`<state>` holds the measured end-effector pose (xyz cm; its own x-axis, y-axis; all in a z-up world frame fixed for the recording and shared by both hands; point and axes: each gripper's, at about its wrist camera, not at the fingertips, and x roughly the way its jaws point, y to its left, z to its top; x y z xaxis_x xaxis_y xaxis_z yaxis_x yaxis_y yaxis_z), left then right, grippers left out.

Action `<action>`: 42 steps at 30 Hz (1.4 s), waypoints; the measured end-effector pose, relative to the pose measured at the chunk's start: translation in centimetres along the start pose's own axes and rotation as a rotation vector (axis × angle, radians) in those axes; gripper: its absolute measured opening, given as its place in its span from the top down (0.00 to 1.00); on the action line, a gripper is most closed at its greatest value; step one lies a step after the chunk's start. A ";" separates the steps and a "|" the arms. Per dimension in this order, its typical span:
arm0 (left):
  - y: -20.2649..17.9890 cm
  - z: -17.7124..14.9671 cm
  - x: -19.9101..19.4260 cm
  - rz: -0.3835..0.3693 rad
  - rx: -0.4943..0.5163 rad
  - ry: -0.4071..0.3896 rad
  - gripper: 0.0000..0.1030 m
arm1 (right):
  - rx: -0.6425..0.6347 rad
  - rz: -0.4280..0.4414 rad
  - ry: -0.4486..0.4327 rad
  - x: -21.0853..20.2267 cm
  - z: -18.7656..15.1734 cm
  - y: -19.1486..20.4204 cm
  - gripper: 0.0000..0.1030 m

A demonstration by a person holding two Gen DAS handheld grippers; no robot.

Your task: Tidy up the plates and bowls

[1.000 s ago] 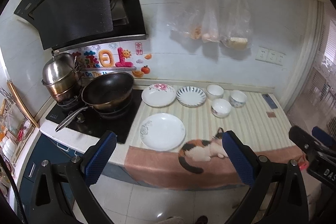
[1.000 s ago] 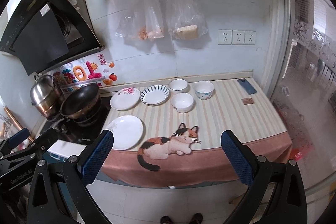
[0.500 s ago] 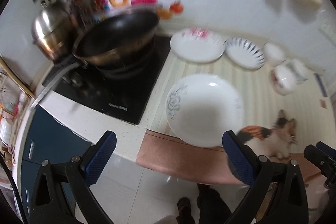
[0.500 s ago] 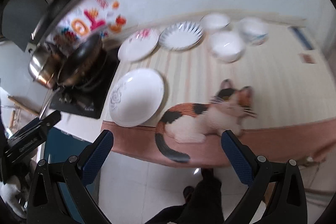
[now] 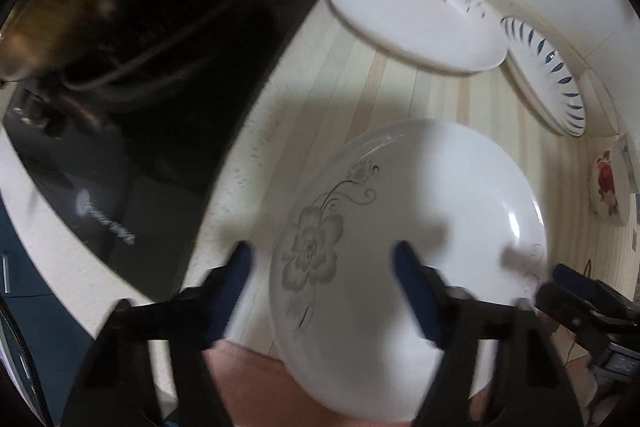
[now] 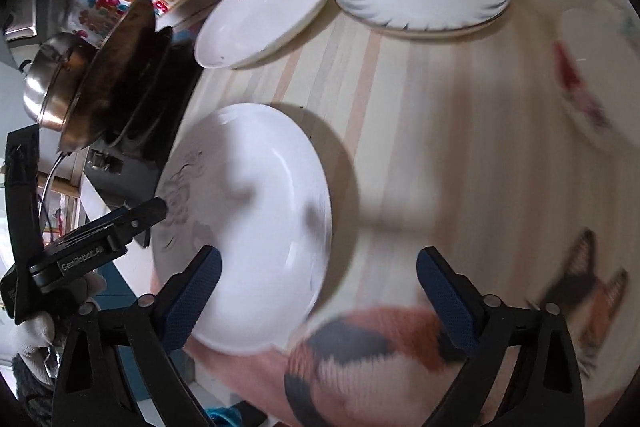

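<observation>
Tools (image 5: 322,263) (image 6: 318,269) now low over grey-flowered plate (image 5: 420,211), jaws lately narrowing, both open; plate's rim between each.

Both grippers angled steeply downward, jaws parted.

Left gripper (image 5: 324,263) occupies the lower centre of its view, jaws just closing, nothing gripped. Right gripper (image 6: 318,267) sits low in its frame, jaws wider, also narrowing. A gloved hand (image 6: 28,331) shows at lower left.

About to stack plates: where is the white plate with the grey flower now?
White plate with the grey flower: counter's front edge, right of the black cooktop, under both views' grippers.
</observation>
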<state>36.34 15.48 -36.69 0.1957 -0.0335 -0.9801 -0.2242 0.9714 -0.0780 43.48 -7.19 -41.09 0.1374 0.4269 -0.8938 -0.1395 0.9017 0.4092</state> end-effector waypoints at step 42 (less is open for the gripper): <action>-12.8 -3.2 -0.5 -0.118 0.156 0.002 0.67 | 0.160 -0.018 -0.056 -6.9 -4.6 -11.9 0.77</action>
<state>36.04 2.29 -35.76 0.2101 -0.1493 -0.9662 -0.0491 0.9854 -0.1630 39.73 -21.21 -40.64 0.1935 0.4101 -0.8913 0.0212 0.9065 0.4217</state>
